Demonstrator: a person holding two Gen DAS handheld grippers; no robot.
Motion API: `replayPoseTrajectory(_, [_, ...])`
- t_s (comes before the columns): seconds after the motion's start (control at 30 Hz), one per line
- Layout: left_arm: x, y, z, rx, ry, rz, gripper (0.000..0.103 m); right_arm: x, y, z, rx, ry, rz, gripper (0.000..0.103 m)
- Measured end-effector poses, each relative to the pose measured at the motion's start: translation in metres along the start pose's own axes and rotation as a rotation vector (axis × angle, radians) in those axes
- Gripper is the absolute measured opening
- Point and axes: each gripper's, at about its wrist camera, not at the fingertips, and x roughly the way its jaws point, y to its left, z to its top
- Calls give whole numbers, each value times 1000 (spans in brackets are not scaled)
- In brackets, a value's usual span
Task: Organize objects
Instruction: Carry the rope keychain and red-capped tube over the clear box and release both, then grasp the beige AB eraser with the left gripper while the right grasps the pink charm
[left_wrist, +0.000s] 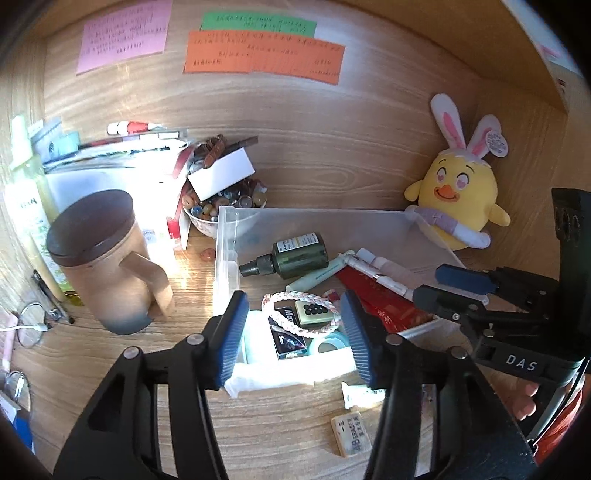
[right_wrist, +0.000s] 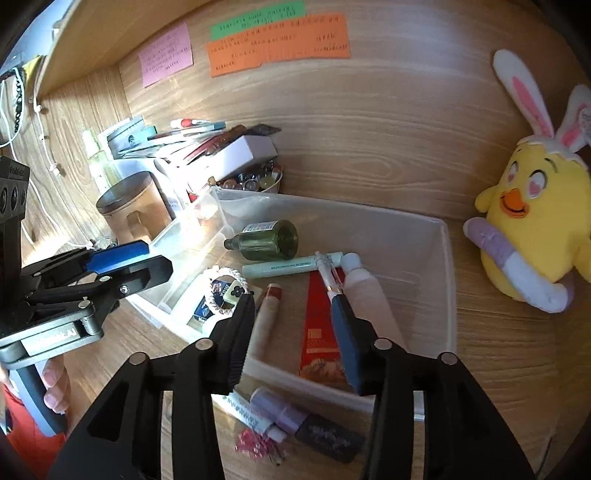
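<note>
A clear plastic bin (left_wrist: 314, 212) (right_wrist: 448, 277) lies on the wooden desk. It holds a dark green bottle (left_wrist: 299, 254) (right_wrist: 269, 240), a mint tube (right_wrist: 280, 267), a red packet (left_wrist: 388, 306) (right_wrist: 319, 314), a pale pink tube (right_wrist: 369, 295), a braided bracelet (left_wrist: 291, 294) and a mahjong tile (left_wrist: 314, 312). My left gripper (left_wrist: 293, 317) (right_wrist: 155, 260) hangs open above the bin's near left corner, over the bracelet, with nothing between its pads. My right gripper (right_wrist: 293, 306) (left_wrist: 439, 286) stands open above the bin's front, over the red packet, gripping nothing.
An eraser (left_wrist: 350, 434) and a purple tube (right_wrist: 277, 410) lie on the desk in front of the bin. A lidded brown mug (left_wrist: 107, 258) stands to the left, with a bowl of beads (left_wrist: 221, 206) and stacked papers behind. A yellow plush chick (left_wrist: 456, 199) (right_wrist: 535, 221) sits at the right.
</note>
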Motion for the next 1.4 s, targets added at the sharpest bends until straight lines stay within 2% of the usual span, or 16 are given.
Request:
replayPoseTrajectory(0.2, [-18,-6,-7,12,-19,-9,66,-25,4,-9,-35,-40,-25,52])
replayPoseTrajectory(0.37, [-26,-11,-19,38,-4,-11,70,-41,3,-19,-48,-64,-42,55])
replayPoseTrajectory(0.57, [-19,-21,-41,73,62,-25,70,-49,-1,-35,-26,-52,-26,56])
replayPoseTrajectory(0.83, [5,-35,-71,115,194,-52,70,-44,9,-70,-43,1,-26,56])
replayPoseTrajectory(1.03, [17,-42,-83,132,244,-62,70,-34,16,-88,-71,55,-26,56])
replayPoseTrajectory(1.2, [28,-47,-88,148,281,-81,45,-14,22,-93,-88,123,-7,56])
replayPoseTrajectory(1.23, [27,-47,-88,156,267,-74,44,-10,22,-94,-89,135,-1,56])
replayPoseTrajectory(1.3, [26,-46,-90,168,262,-79,32,-2,23,-94,-84,155,3,56])
replayPoseTrajectory(1.4, [23,-43,-92,170,256,-94,27,5,24,-94,-73,174,1,56])
